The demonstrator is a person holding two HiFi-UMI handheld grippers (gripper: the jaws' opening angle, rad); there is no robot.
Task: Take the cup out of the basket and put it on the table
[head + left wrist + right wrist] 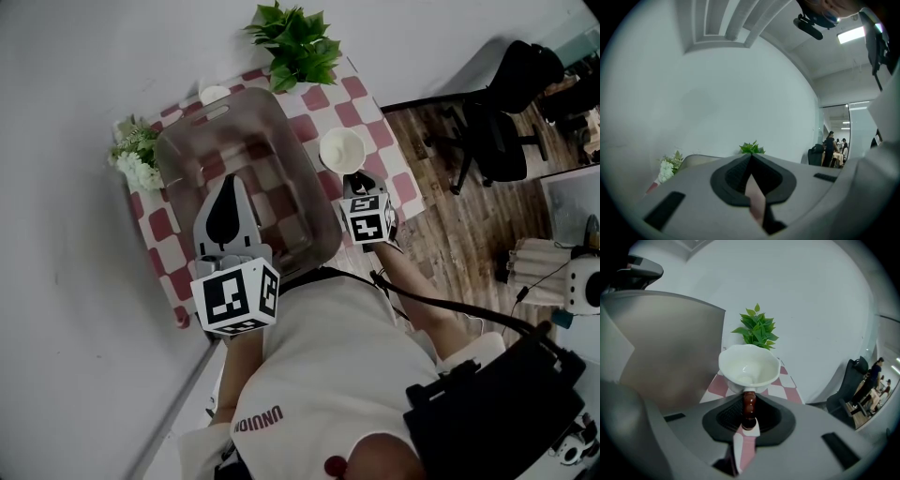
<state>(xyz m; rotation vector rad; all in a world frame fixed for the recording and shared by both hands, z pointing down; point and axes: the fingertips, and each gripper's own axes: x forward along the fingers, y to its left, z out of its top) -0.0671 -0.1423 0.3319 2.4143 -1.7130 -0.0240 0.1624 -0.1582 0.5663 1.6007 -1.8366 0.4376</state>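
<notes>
White cup (749, 366), brown handle (749, 404) clamped in right tongs (748, 414), basket (670, 348) wall left, plant (757, 329) behind

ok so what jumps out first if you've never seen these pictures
First the white cup, pinched by its brown handle in the right tongs, outside the basket and over the red-and-white checked cloth. Next the big translucent grey basket filling the middle of the table, with the shut, empty left tongs at its near side. A leafy green plant stands at the far end.
</notes>
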